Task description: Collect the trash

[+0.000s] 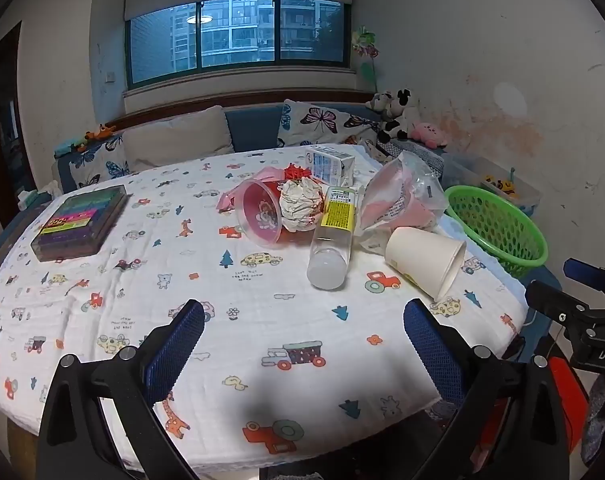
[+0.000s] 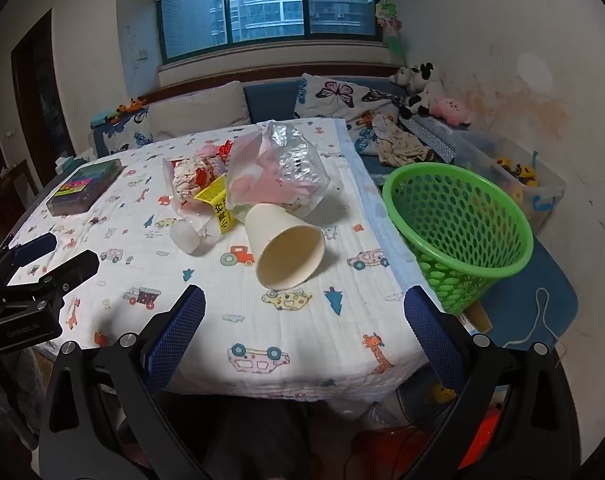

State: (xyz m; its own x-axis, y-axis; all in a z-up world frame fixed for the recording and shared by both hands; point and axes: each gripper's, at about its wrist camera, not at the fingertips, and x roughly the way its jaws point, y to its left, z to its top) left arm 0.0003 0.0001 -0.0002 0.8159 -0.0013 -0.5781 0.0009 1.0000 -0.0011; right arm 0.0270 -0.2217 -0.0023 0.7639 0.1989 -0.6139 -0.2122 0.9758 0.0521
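Trash lies in a pile on the cloth-covered table (image 1: 262, 320): a tipped white paper cup (image 1: 424, 262) (image 2: 288, 250), a clear bottle with a yellow label (image 1: 332, 236) (image 2: 206, 216), a tipped pink plastic cup (image 1: 260, 216), a crumpled paper wad (image 1: 302, 204), a small carton (image 1: 330, 164) and a crinkled plastic bag (image 1: 402, 196) (image 2: 282, 168). A green mesh basket (image 1: 498, 228) (image 2: 458, 228) stands off the table's right edge. My left gripper (image 1: 302, 328) is open and empty above the near table. My right gripper (image 2: 302, 316) is open and empty in front of the paper cup.
A dark box of coloured items (image 1: 82, 222) (image 2: 84, 186) lies at the table's left. A sofa with butterfly cushions (image 1: 326, 120) and plush toys (image 1: 398, 114) runs behind the table. A clear bin of toys (image 2: 518, 180) sits behind the basket.
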